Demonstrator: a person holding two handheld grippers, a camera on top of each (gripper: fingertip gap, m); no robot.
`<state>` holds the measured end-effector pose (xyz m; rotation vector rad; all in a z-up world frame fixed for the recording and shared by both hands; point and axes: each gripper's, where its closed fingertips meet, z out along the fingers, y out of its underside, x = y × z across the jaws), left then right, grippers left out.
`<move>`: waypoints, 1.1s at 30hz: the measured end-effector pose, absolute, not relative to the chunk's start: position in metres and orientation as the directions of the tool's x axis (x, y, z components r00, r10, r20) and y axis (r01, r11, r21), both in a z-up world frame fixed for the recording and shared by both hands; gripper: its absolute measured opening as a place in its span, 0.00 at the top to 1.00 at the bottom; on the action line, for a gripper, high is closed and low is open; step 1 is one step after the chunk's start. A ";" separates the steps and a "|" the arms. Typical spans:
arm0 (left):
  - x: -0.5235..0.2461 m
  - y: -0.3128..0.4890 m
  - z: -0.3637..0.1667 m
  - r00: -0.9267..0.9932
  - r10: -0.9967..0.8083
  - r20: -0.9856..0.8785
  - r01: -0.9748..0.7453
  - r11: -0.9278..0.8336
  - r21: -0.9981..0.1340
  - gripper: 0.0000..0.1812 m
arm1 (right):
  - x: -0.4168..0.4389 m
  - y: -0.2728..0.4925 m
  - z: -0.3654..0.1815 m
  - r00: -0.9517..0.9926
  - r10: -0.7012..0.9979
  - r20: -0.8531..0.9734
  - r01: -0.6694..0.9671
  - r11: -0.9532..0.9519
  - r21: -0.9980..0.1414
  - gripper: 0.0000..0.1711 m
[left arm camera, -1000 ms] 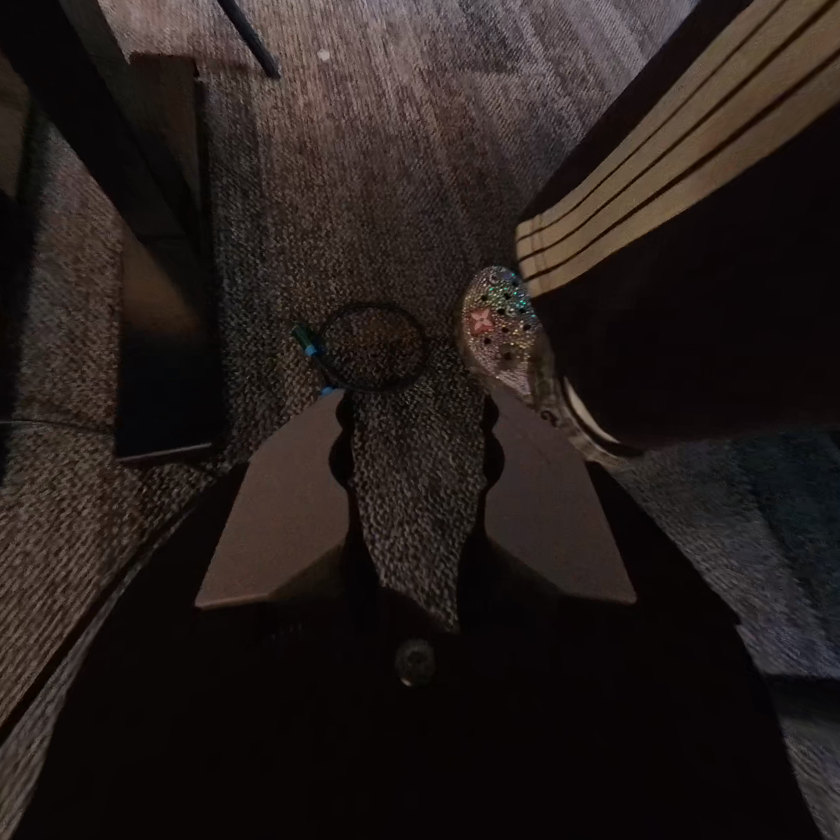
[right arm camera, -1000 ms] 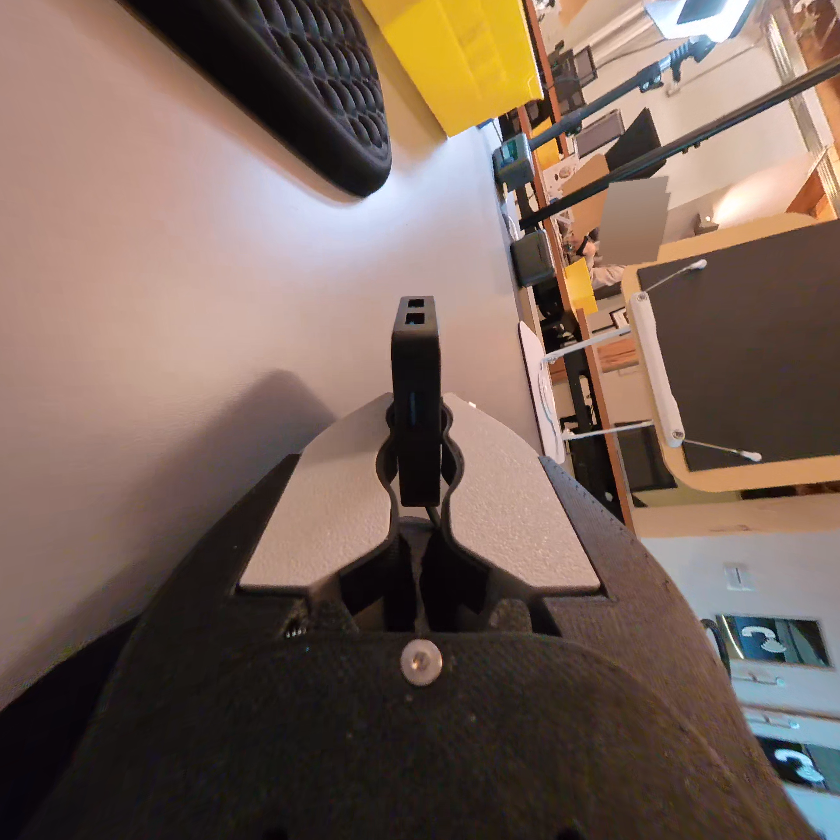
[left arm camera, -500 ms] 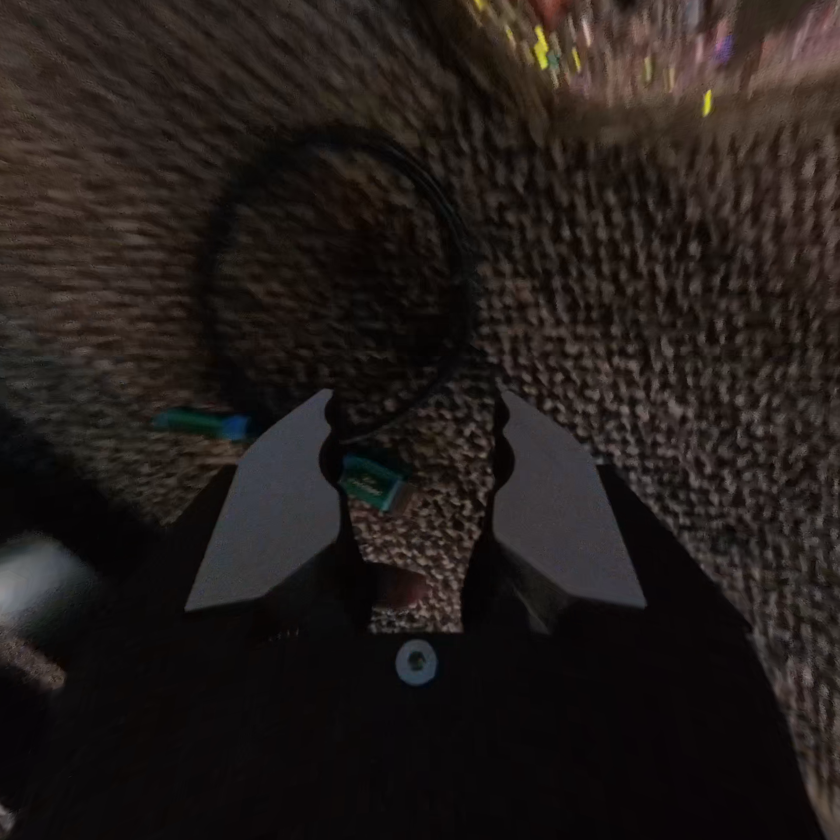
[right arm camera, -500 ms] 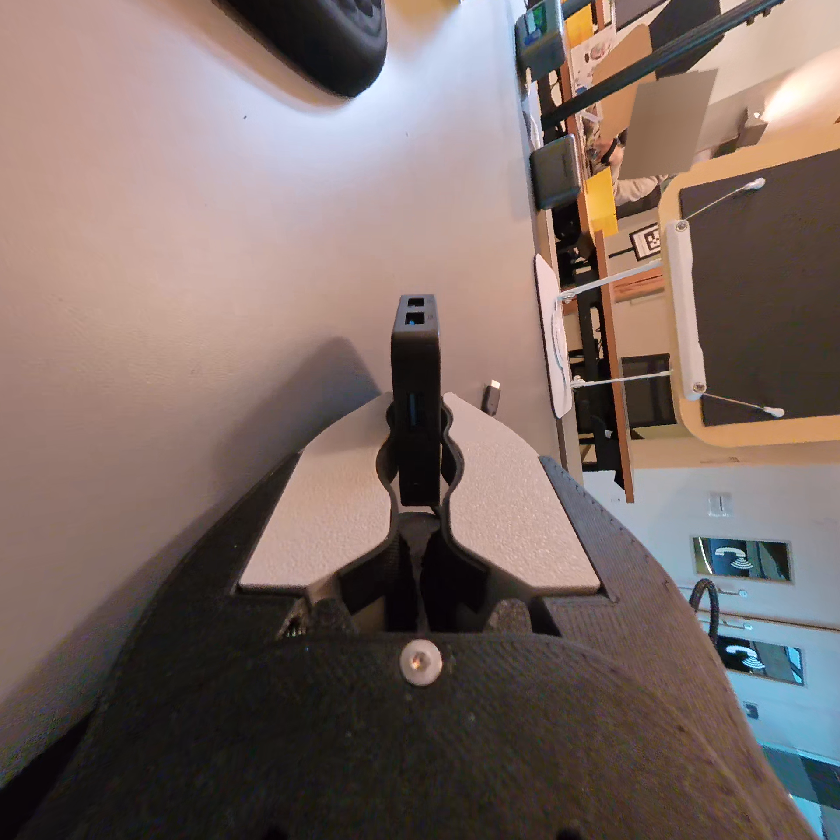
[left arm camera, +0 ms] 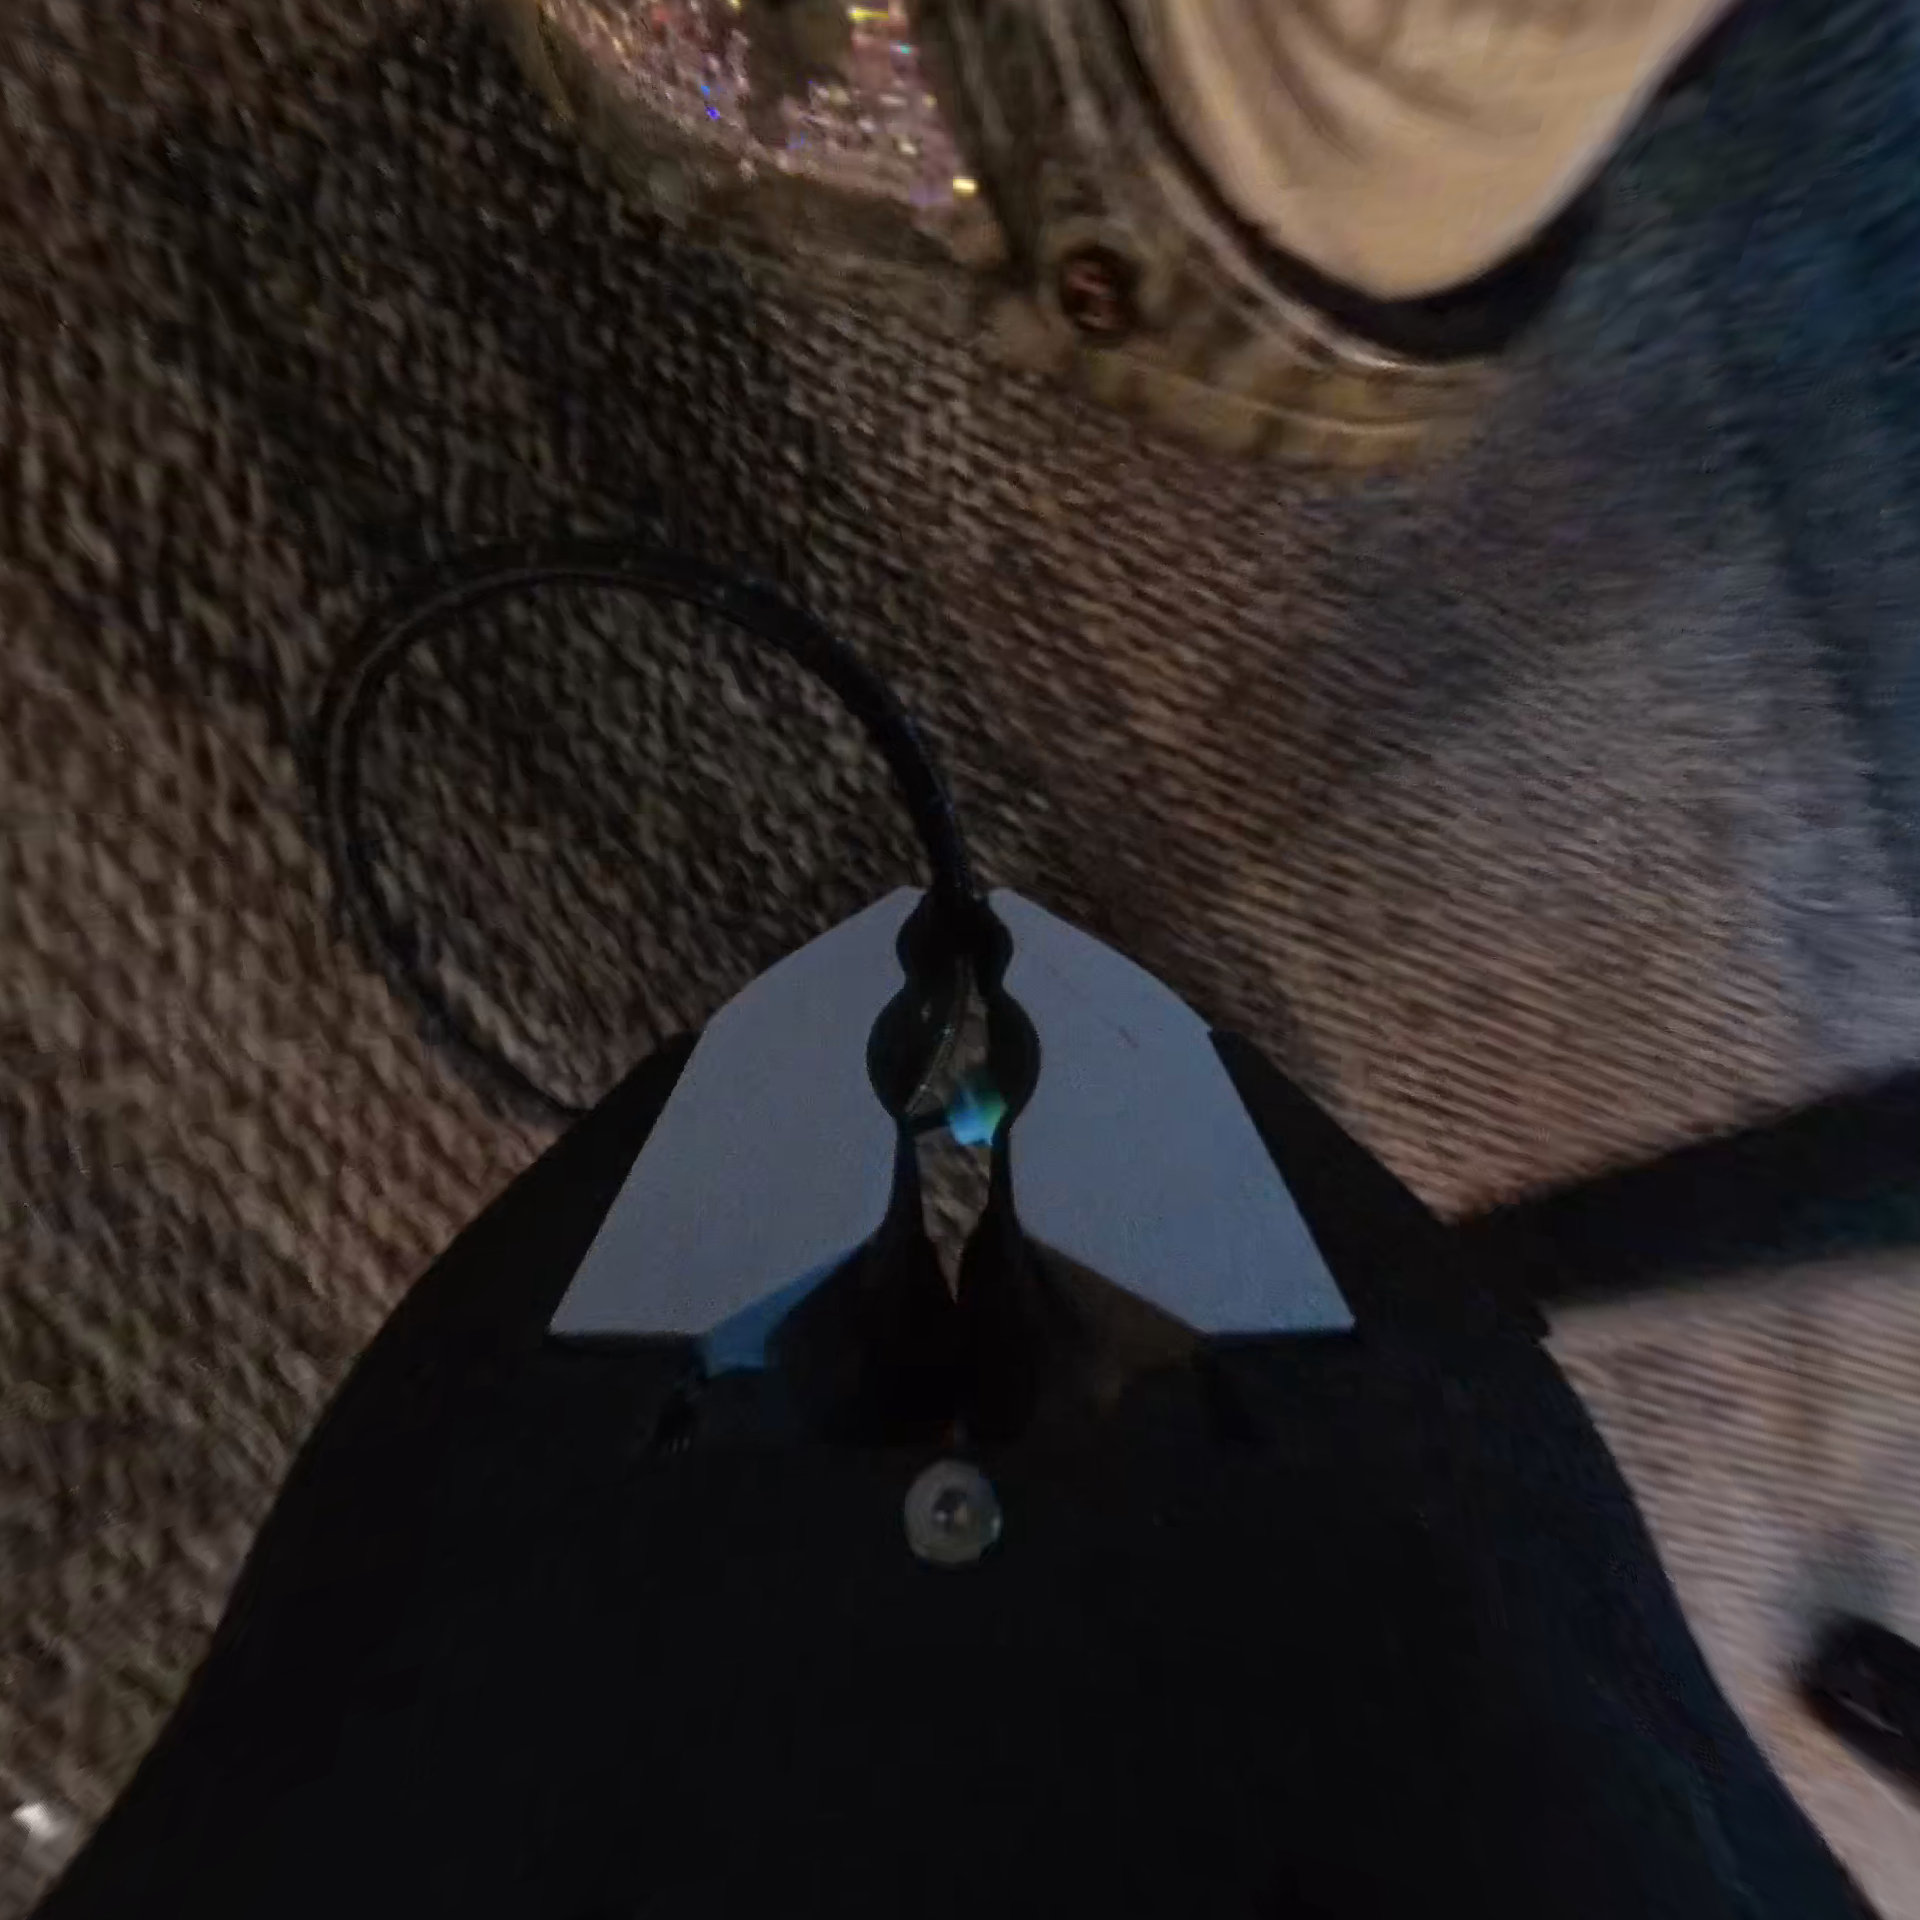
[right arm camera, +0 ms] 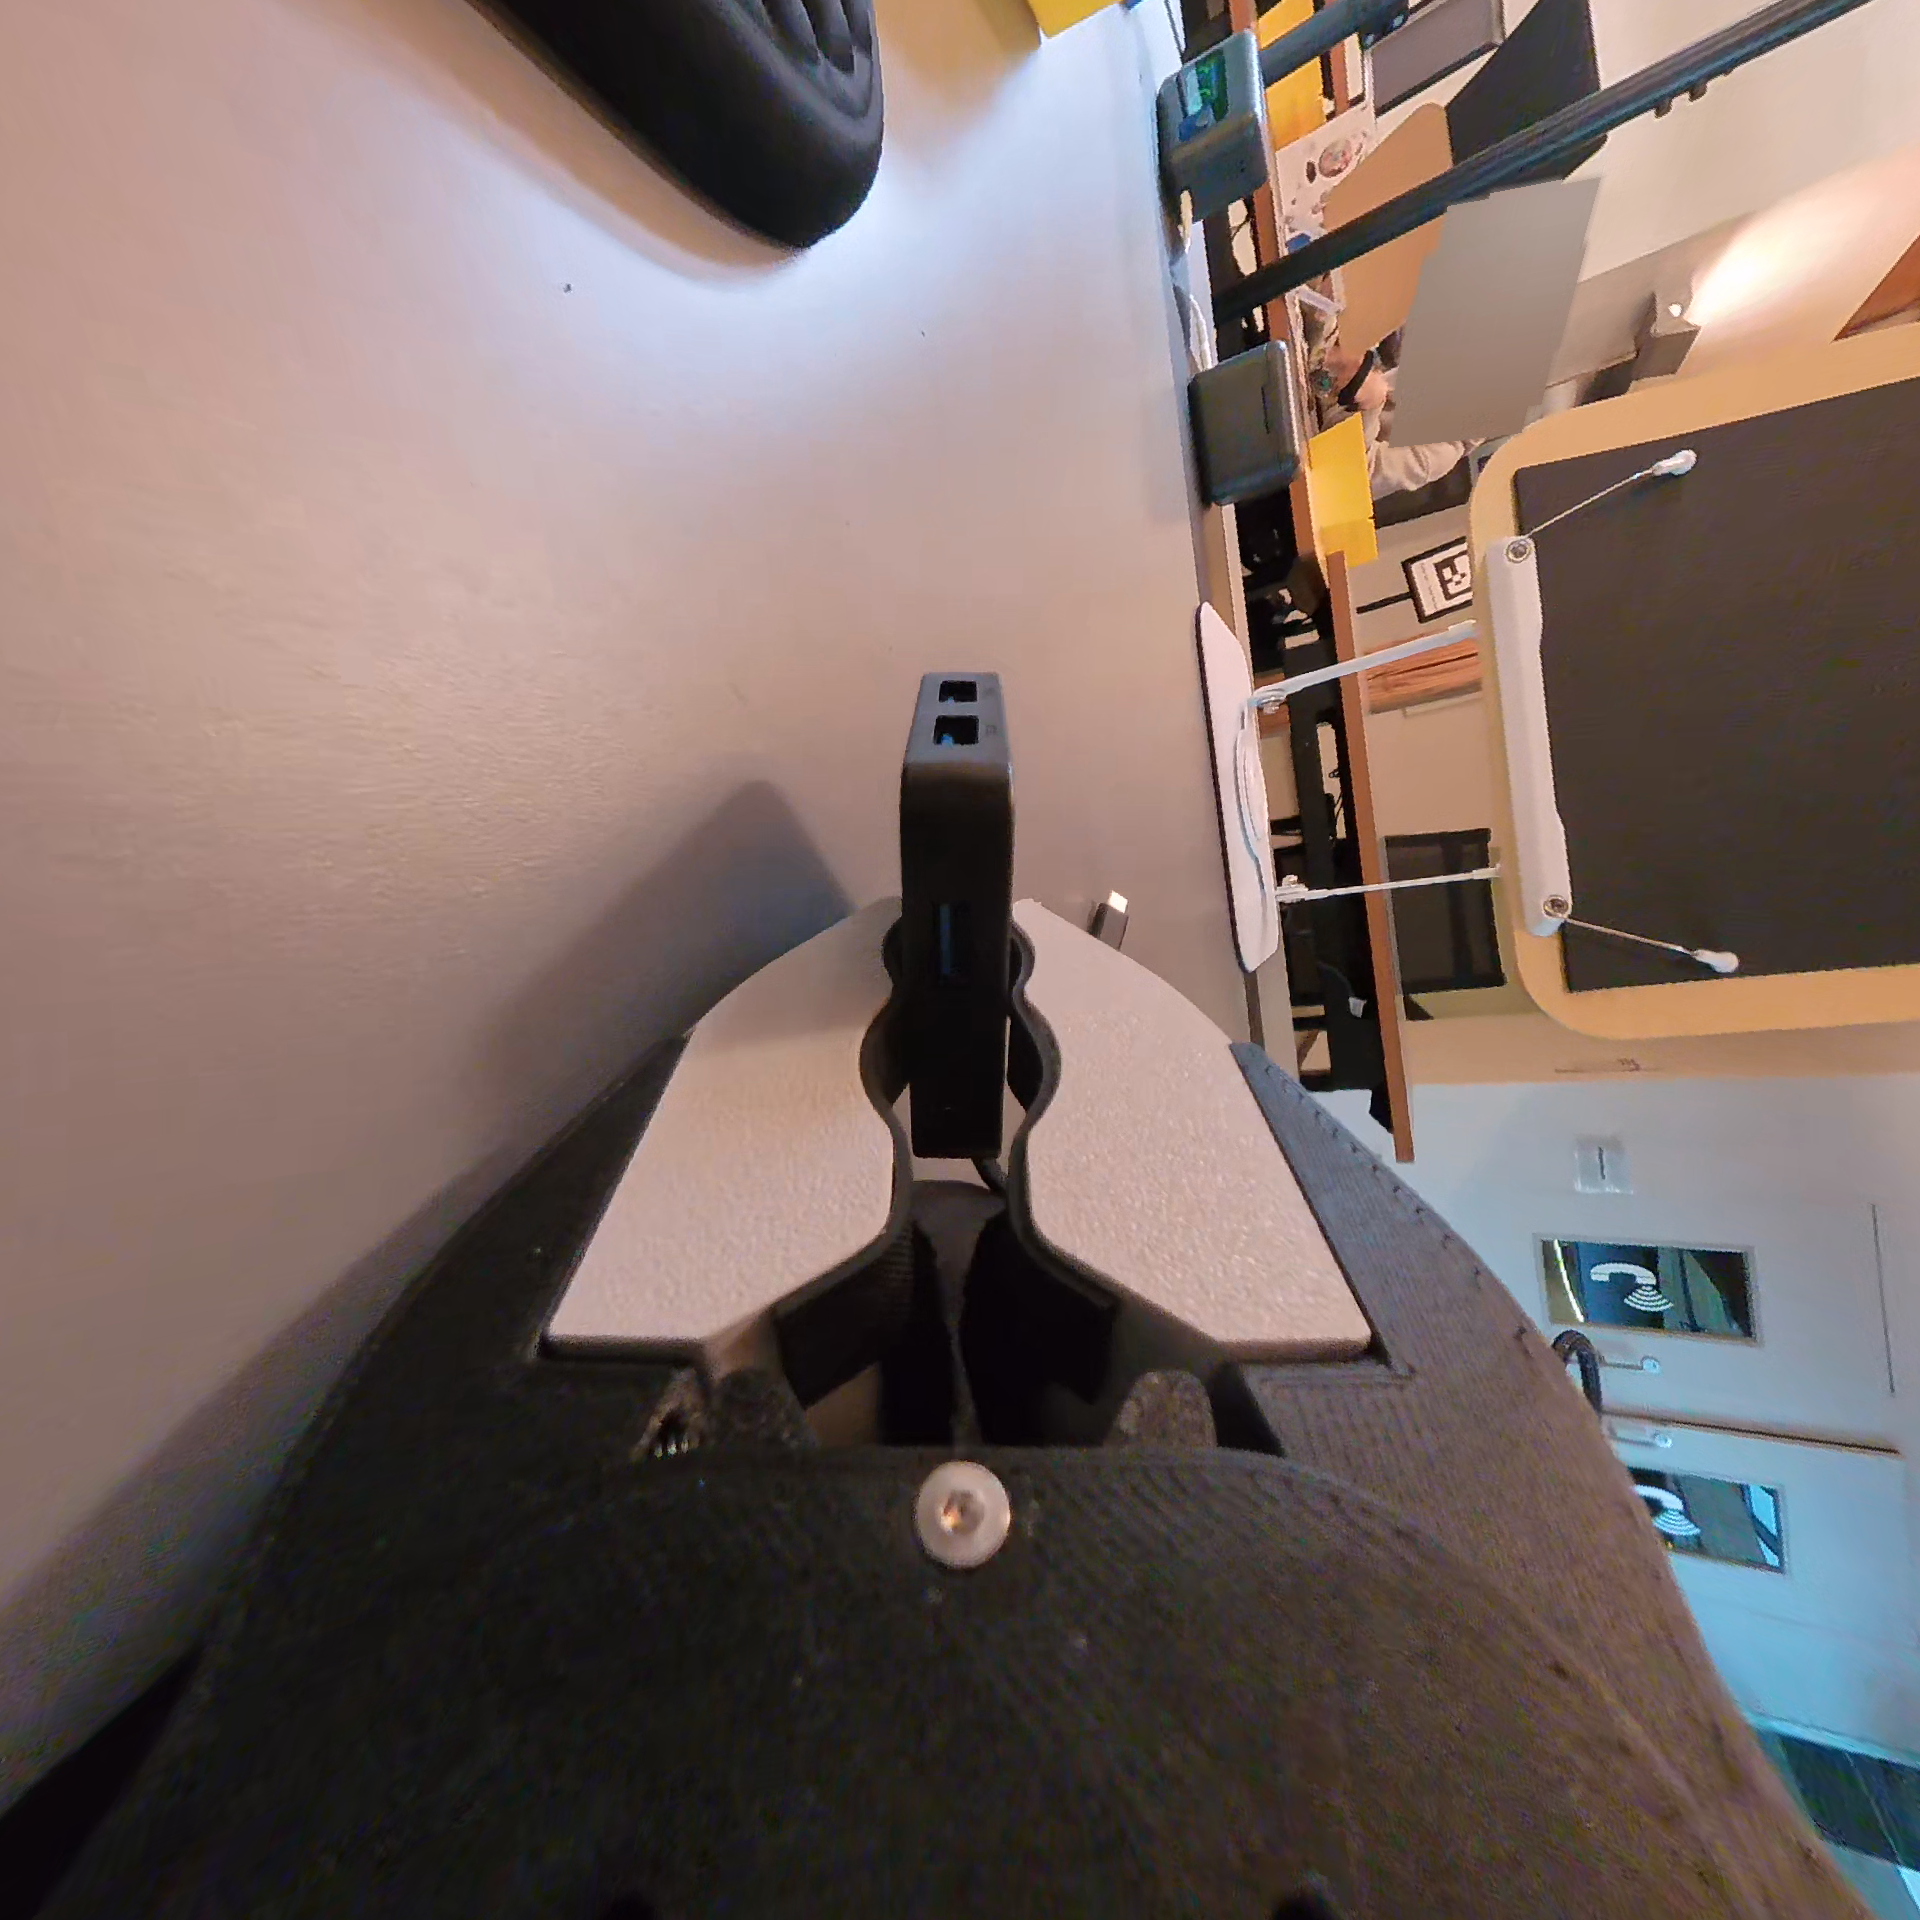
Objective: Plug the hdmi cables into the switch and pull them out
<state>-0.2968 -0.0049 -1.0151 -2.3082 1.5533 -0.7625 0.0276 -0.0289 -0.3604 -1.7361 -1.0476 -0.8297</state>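
In the left wrist view my left gripper (left arm camera: 954,914) is shut on a thin black HDMI cable (left arm camera: 831,665) near its blue-green plug (left arm camera: 975,1117), which shows between the fingers. The cable curls in a loop on the grey carpet (left arm camera: 312,312). In the right wrist view my right gripper (right arm camera: 954,925) is shut on a black switch box (right arm camera: 956,831), held edge-up above the white table (right arm camera: 416,520), its two empty ports (right arm camera: 961,712) pointing away. A thin lead leaves the box's near end between the fingers. A small plug (right arm camera: 1110,920) lies on the table just right of the fingers.
A person's shoe (left arm camera: 1299,187) with sparkly decoration is on the carpet beyond the left gripper. A black perforated pad (right arm camera: 727,104) lies on the table at the far left. Desks, dark boxes (right arm camera: 1242,421), a white stand (right arm camera: 1242,800) and a black board (right arm camera: 1714,707) are to the right.
The left gripper dropped down to the carpet and closed on the cable by its blue-green plug. The right gripper kept its hold on the switch and drifted slightly over the table.
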 end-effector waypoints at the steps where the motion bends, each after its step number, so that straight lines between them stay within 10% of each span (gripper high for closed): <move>1: -0.310 -0.017 -0.997 0.314 -0.897 0.311 -0.749 -0.436 -0.499 0.97 | 0.027 -0.029 -0.359 0.411 0.288 0.865 0.908 -0.210 -0.362 0.91; 15: -0.441 0.039 -0.658 0.628 -0.714 0.311 -0.320 -0.601 -0.733 0.97 | 0.010 -0.034 -0.358 0.287 0.314 0.905 0.958 -0.102 -0.269 0.92; 24: -0.434 0.059 -0.343 0.770 -0.636 -0.050 -0.112 -0.057 -0.992 0.96 | 0.005 -0.040 -0.345 0.357 0.276 0.892 0.932 -0.046 -0.359 0.92; 33: -0.308 -0.024 -0.121 0.518 -0.849 -0.106 0.382 0.341 -0.859 0.97 | 0.008 -0.045 -0.327 0.475 0.206 0.856 0.876 -0.017 -0.482 0.92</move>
